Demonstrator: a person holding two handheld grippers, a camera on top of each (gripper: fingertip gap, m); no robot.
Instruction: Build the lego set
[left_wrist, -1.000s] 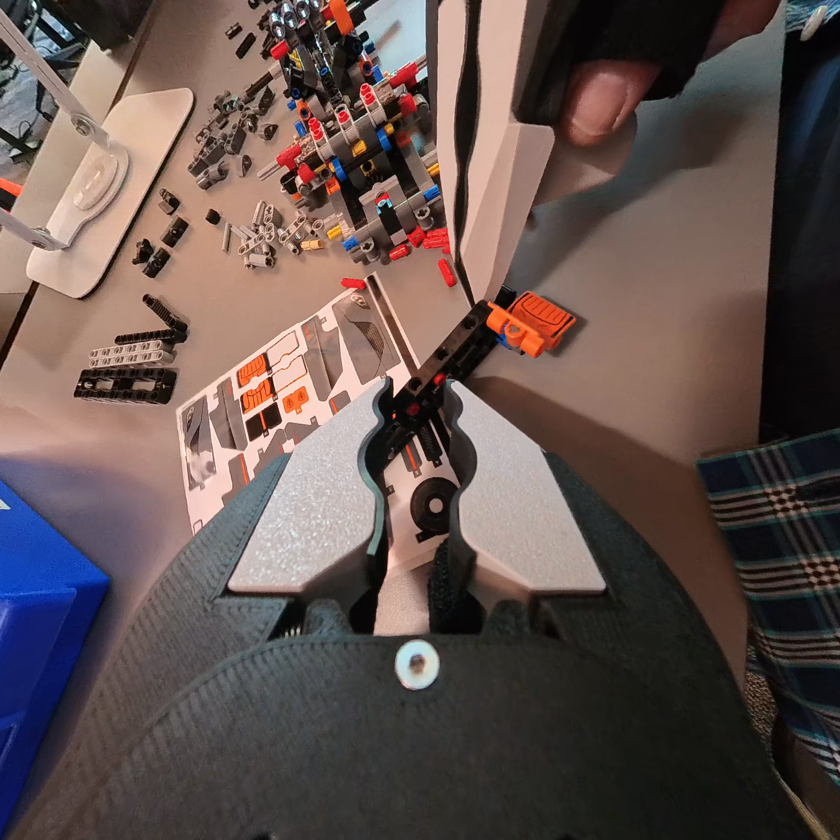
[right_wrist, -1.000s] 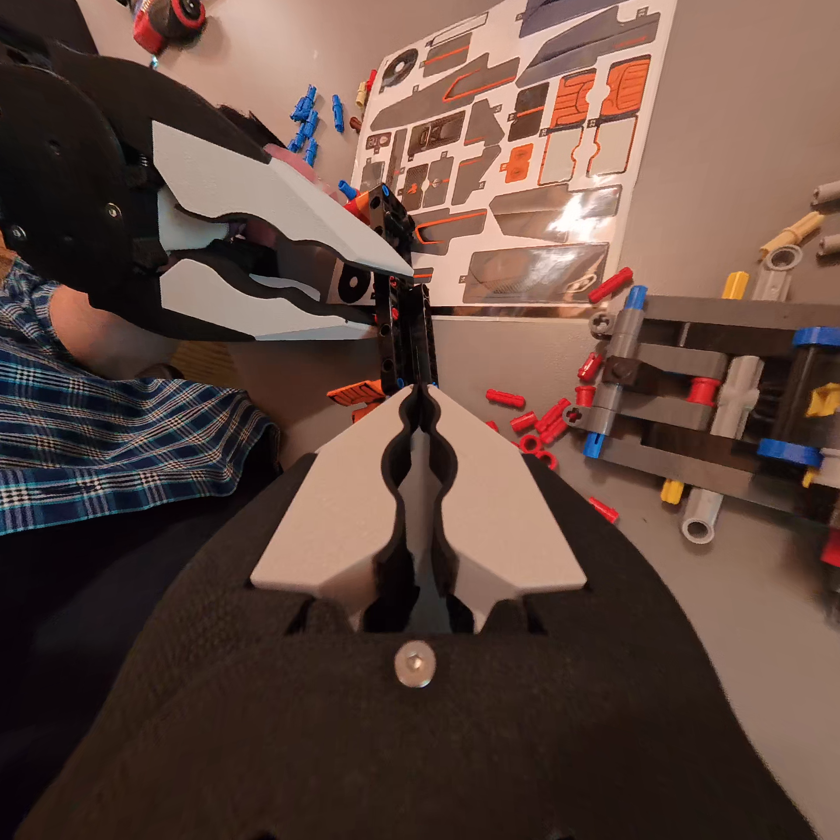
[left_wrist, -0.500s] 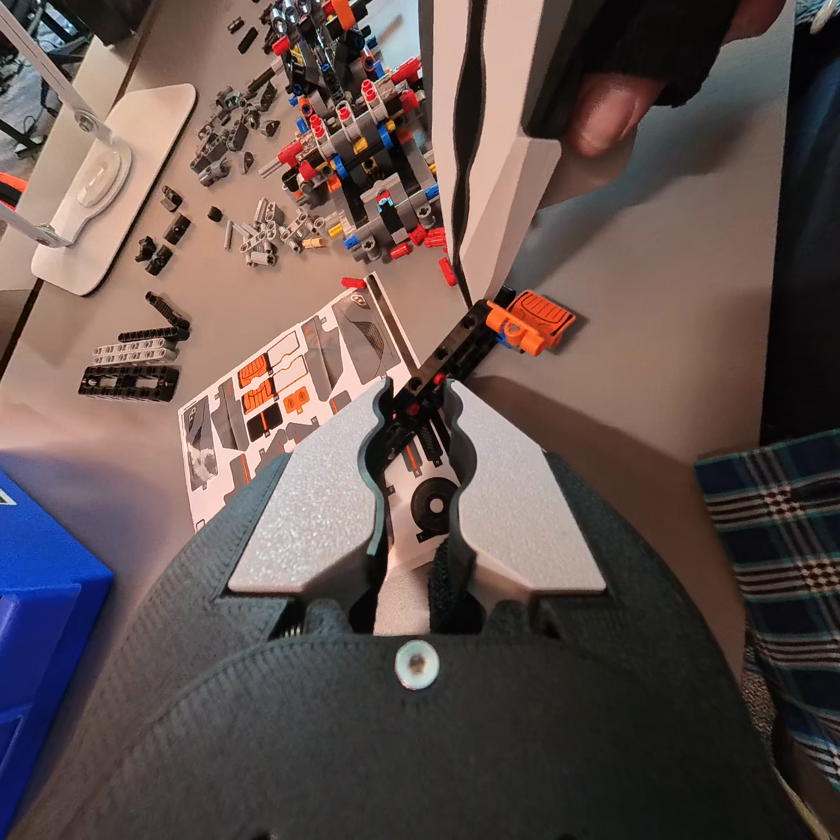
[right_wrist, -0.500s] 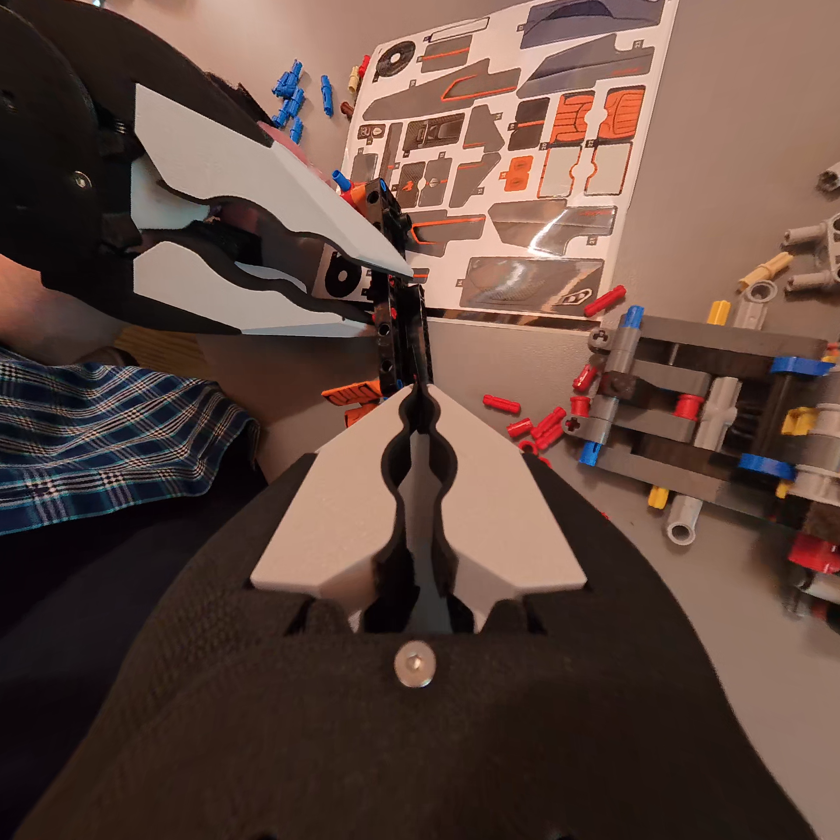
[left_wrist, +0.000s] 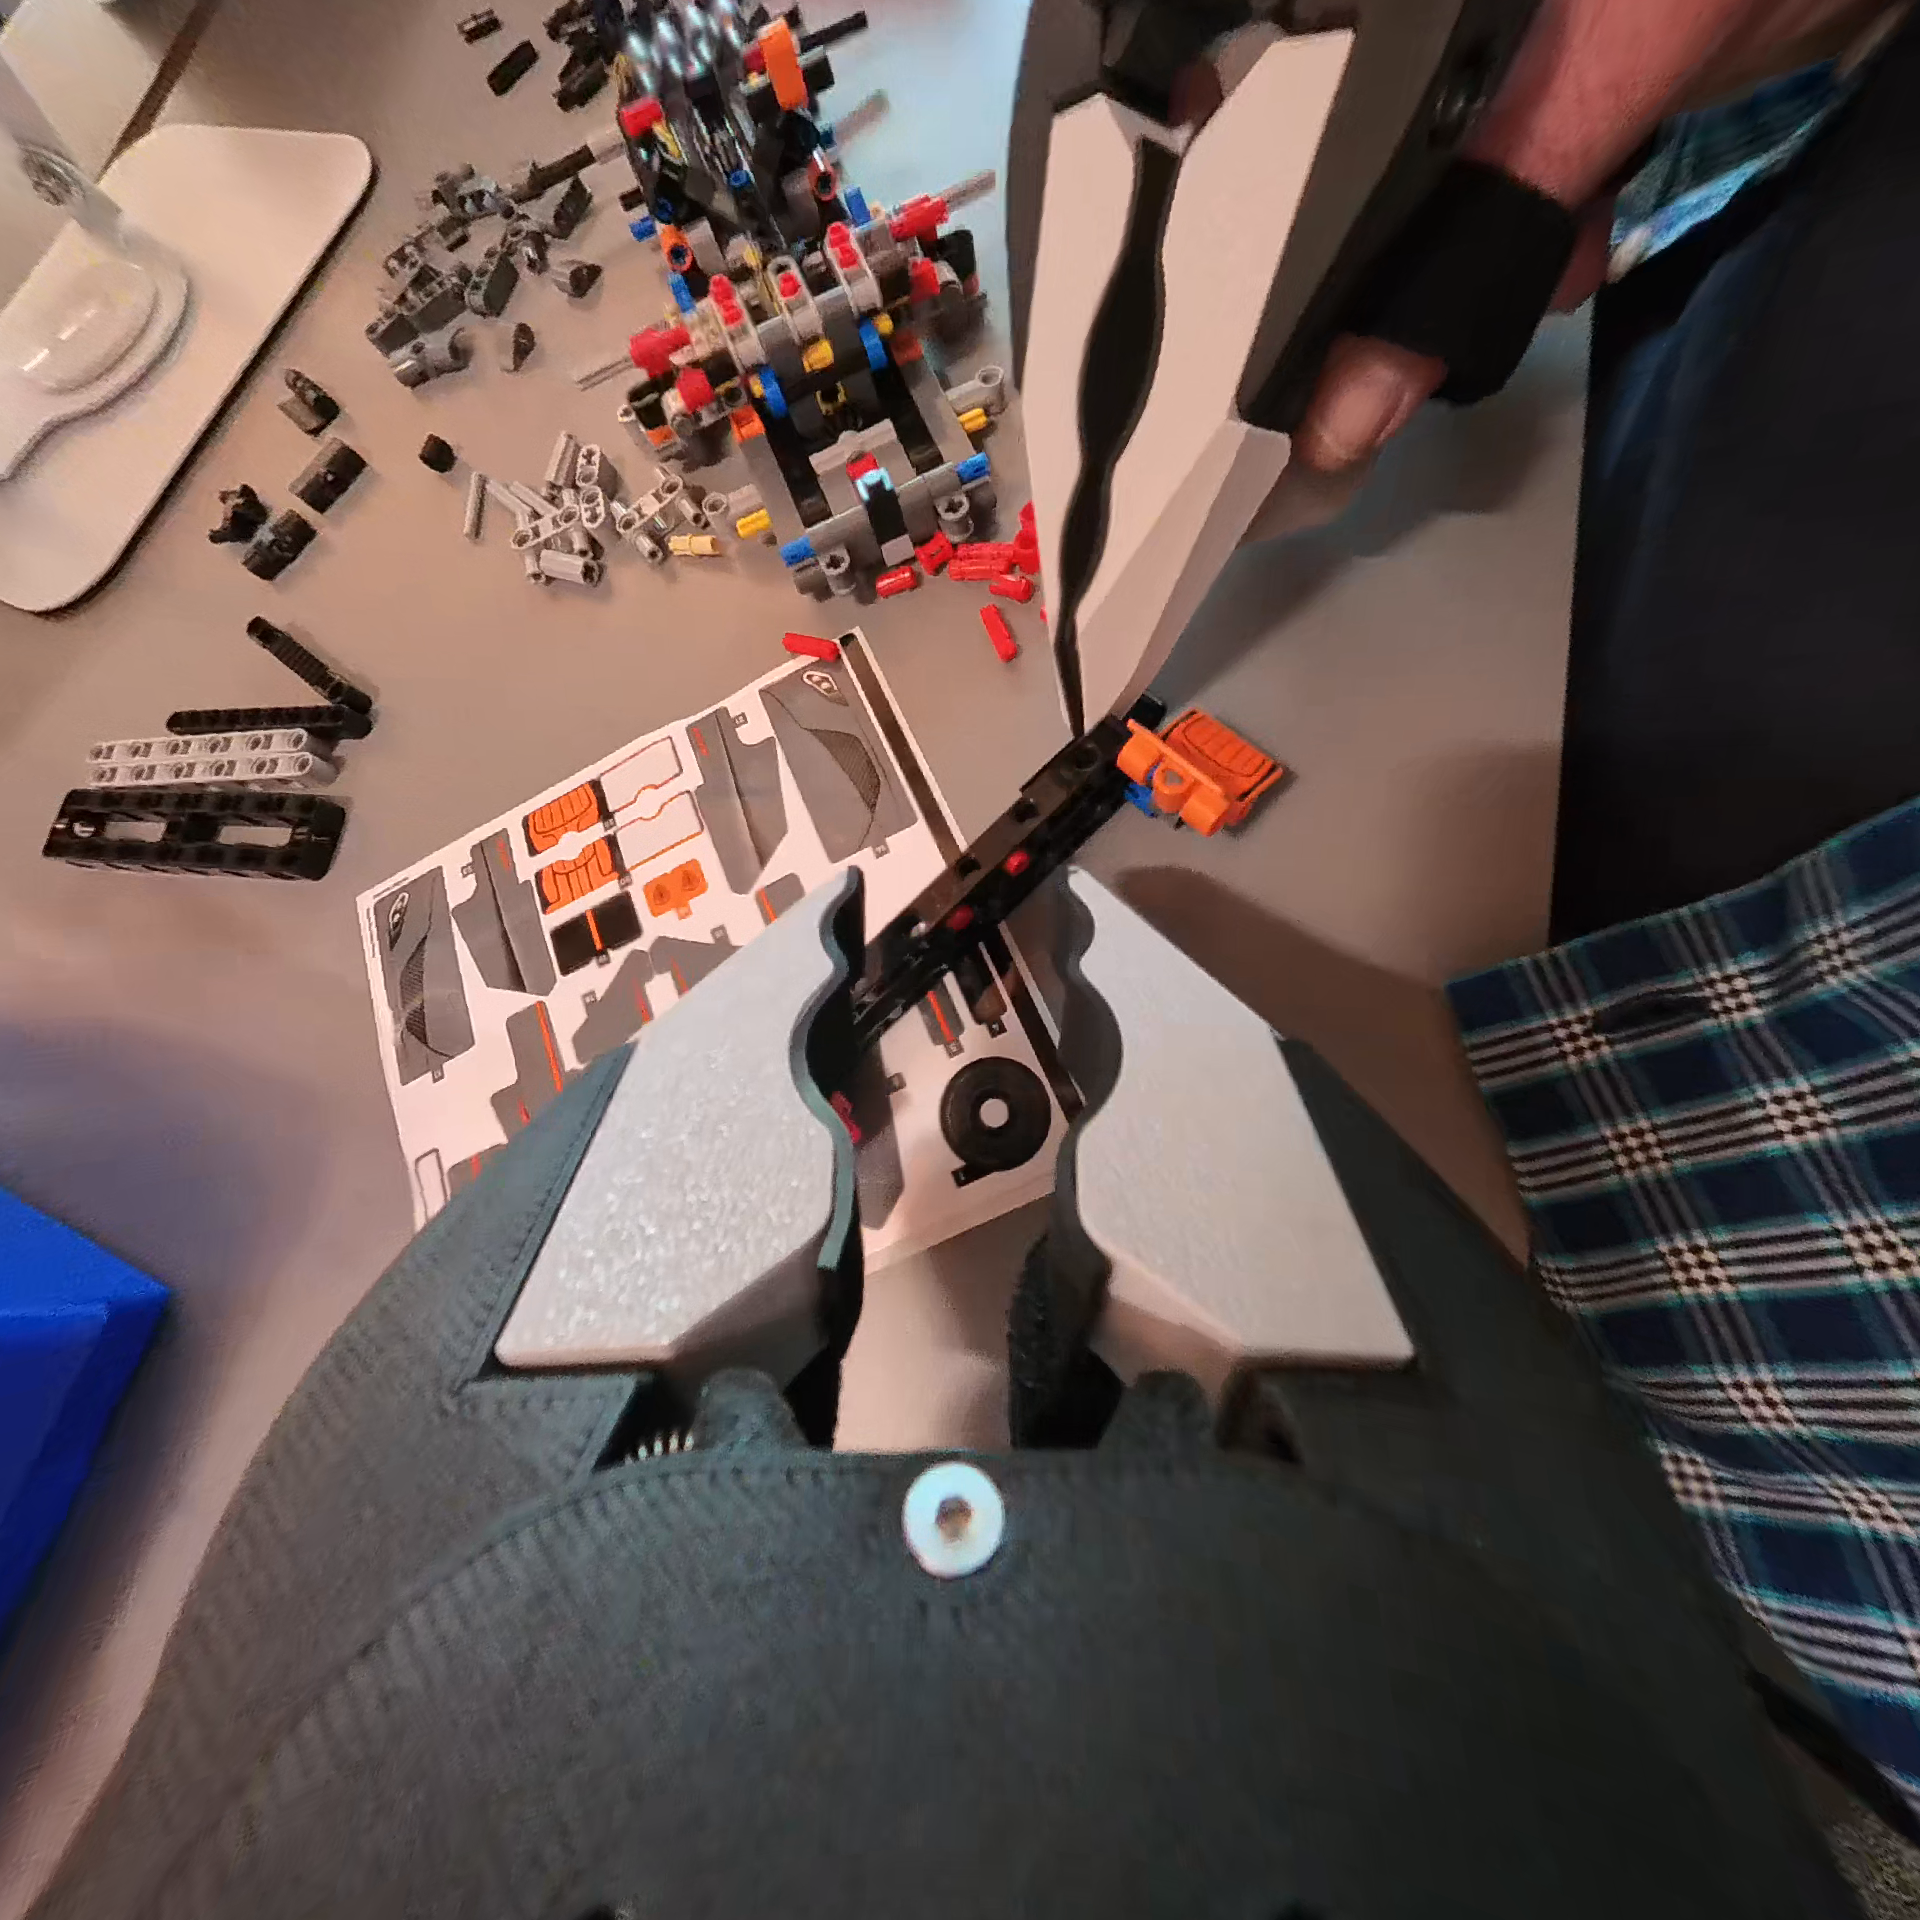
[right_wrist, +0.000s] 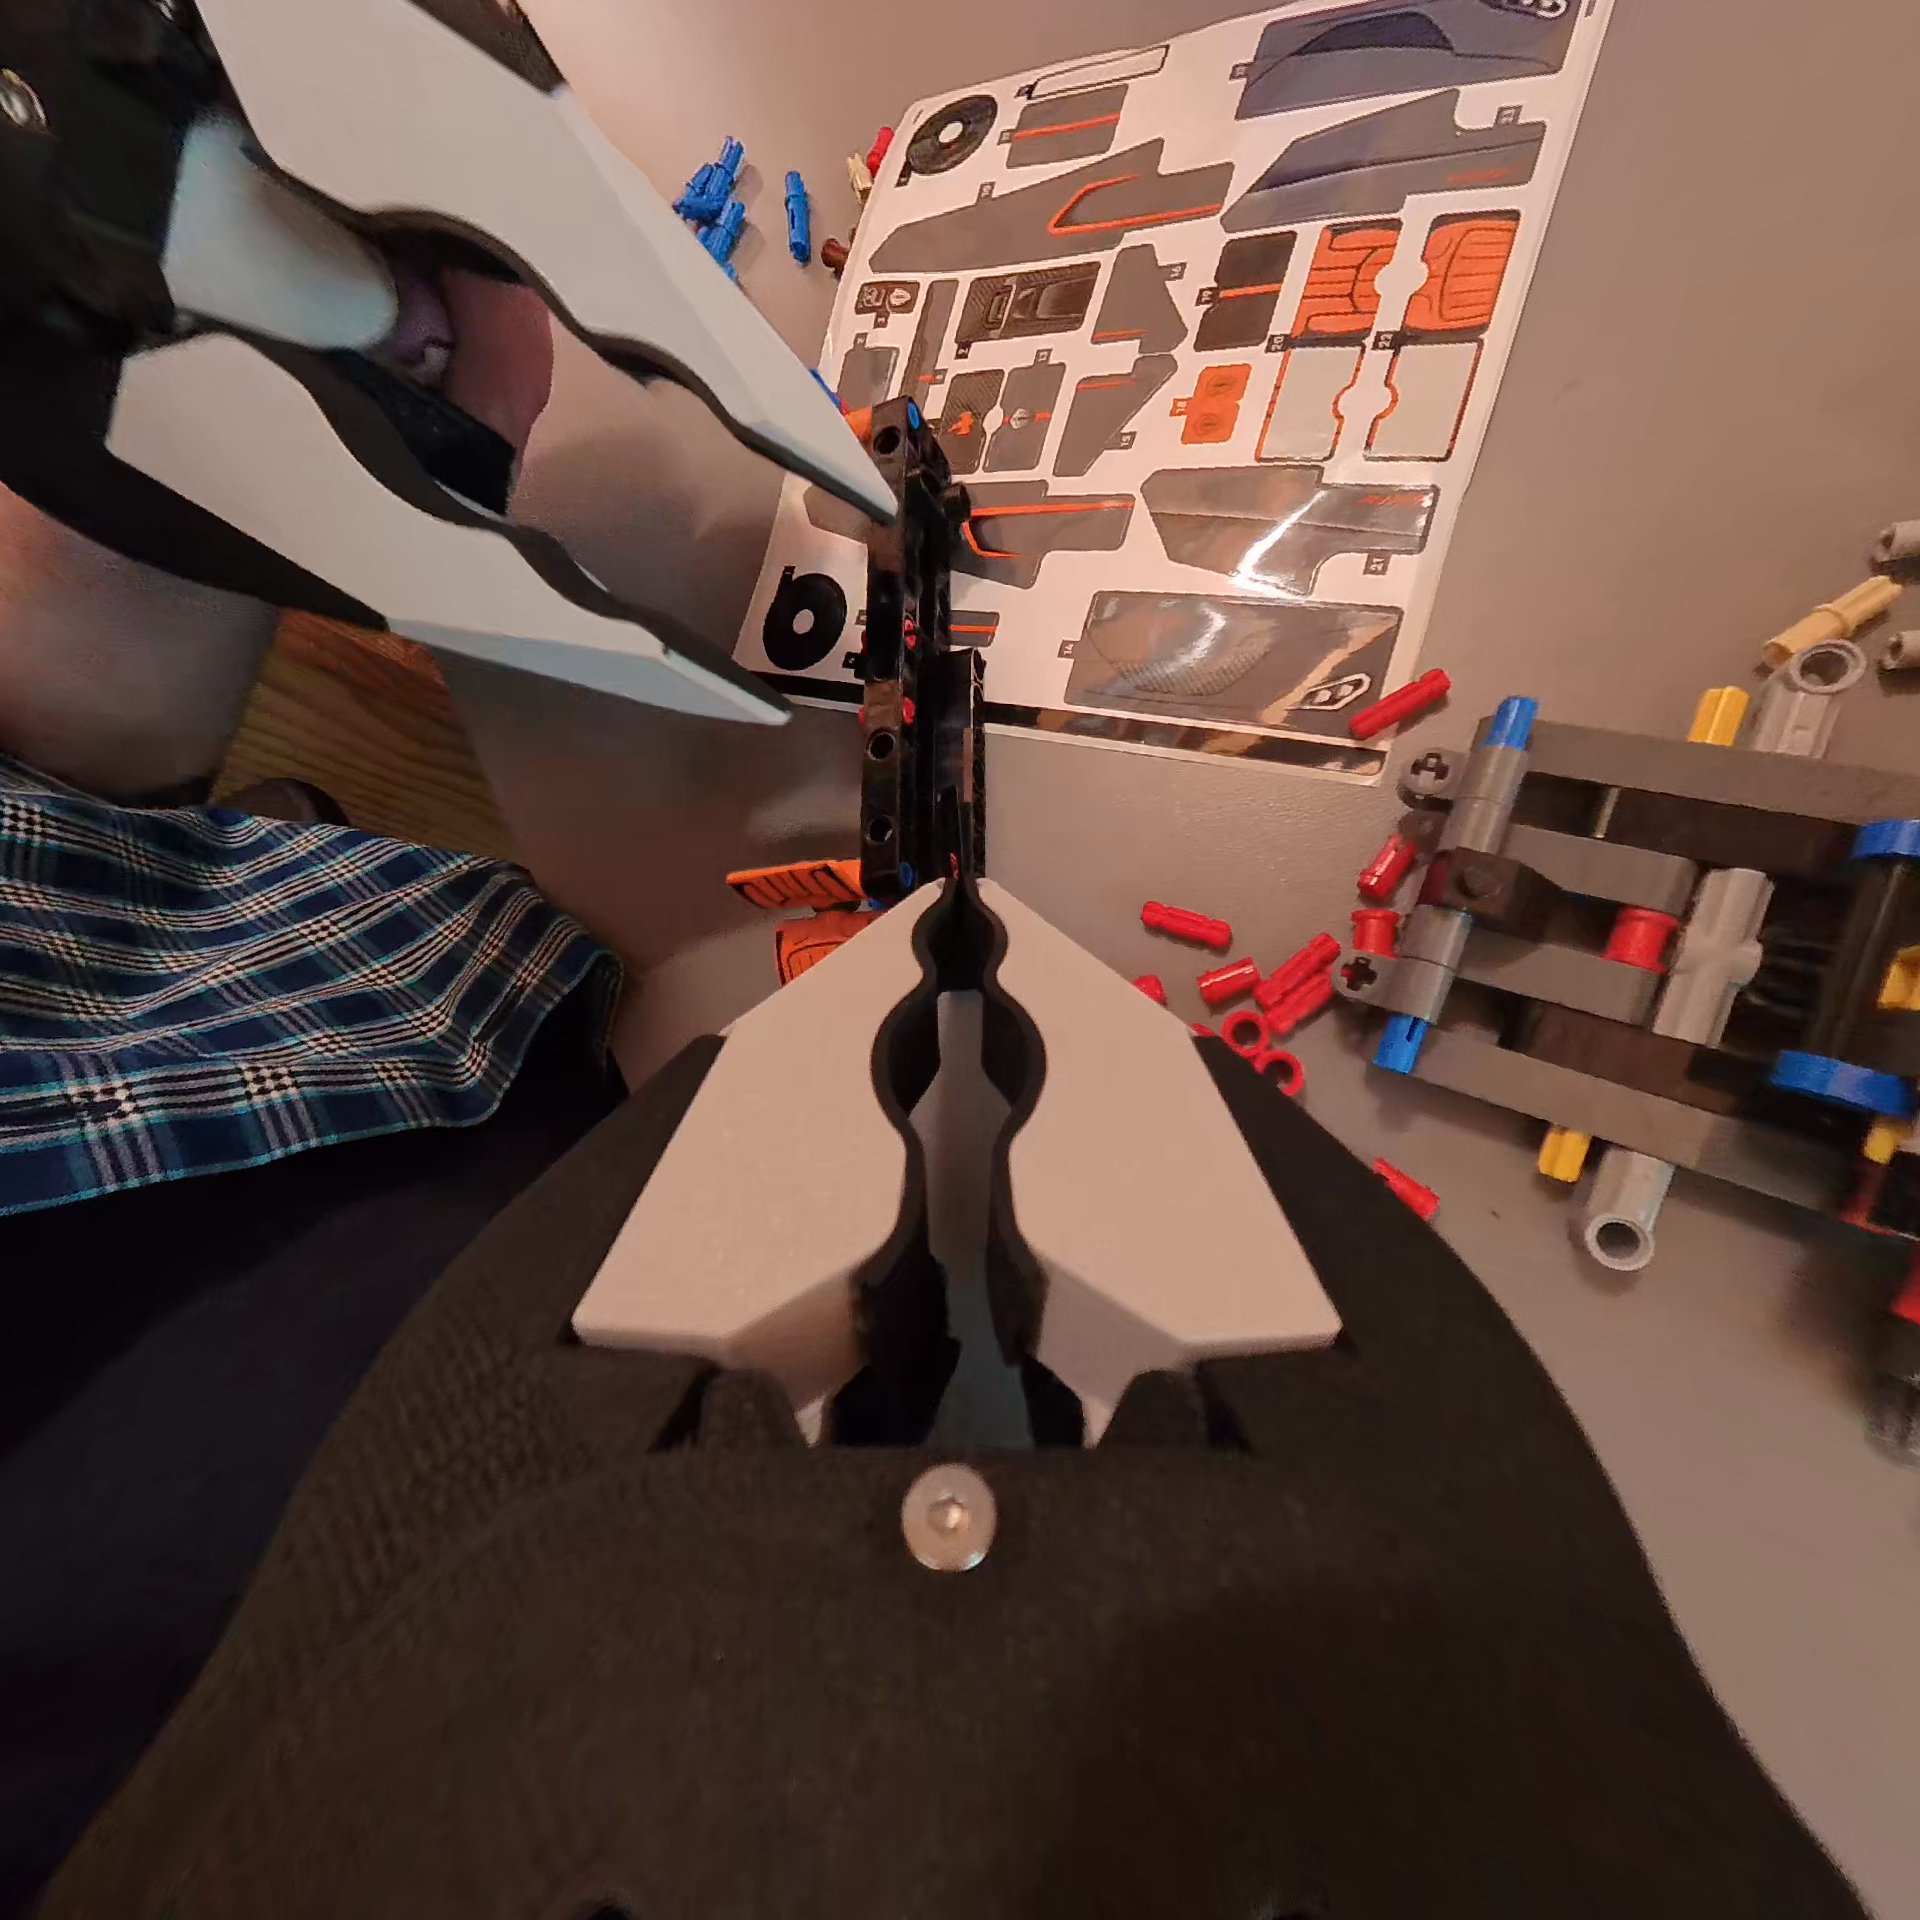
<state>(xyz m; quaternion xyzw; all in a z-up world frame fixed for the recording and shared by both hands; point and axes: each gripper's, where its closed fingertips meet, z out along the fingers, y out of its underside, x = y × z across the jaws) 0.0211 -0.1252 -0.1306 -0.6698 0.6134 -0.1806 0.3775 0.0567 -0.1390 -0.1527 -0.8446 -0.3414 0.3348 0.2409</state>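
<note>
A long black beam assembly (left_wrist: 1039, 821) with red pins and an orange panel (left_wrist: 1205, 764) at its far end hangs above the grey table. My right gripper (right_wrist: 961, 883) is shut on its near end (right_wrist: 899, 644); in the left wrist view its tip (left_wrist: 1070, 707) meets the beam by the orange panel. My left gripper (left_wrist: 961, 894) is open, its fingers standing apart on either side of the beam's other end. In the right wrist view the left gripper (right_wrist: 836, 613) has its upper fingertip against the beam. The orange panel (right_wrist: 790, 888) shows beside my right fingertips.
A sticker sheet (left_wrist: 644, 831) lies under the beam. The partly built chassis (left_wrist: 810, 395) (right_wrist: 1662, 935) sits beyond it, with loose red pins (right_wrist: 1288, 977), grey connectors (left_wrist: 561, 509) and black and grey beams (left_wrist: 197, 769). A blue box (left_wrist: 52, 1351), a white lamp base (left_wrist: 156, 312) and a plaid sleeve (left_wrist: 1714, 1143) border the area. Spacing between my two grippers at the tips: around 5 centimeters.
My left gripper has opened from its grip on the black beam assembly. My right gripper still holds the beam and has drawn back slightly, showing more of the table.
</note>
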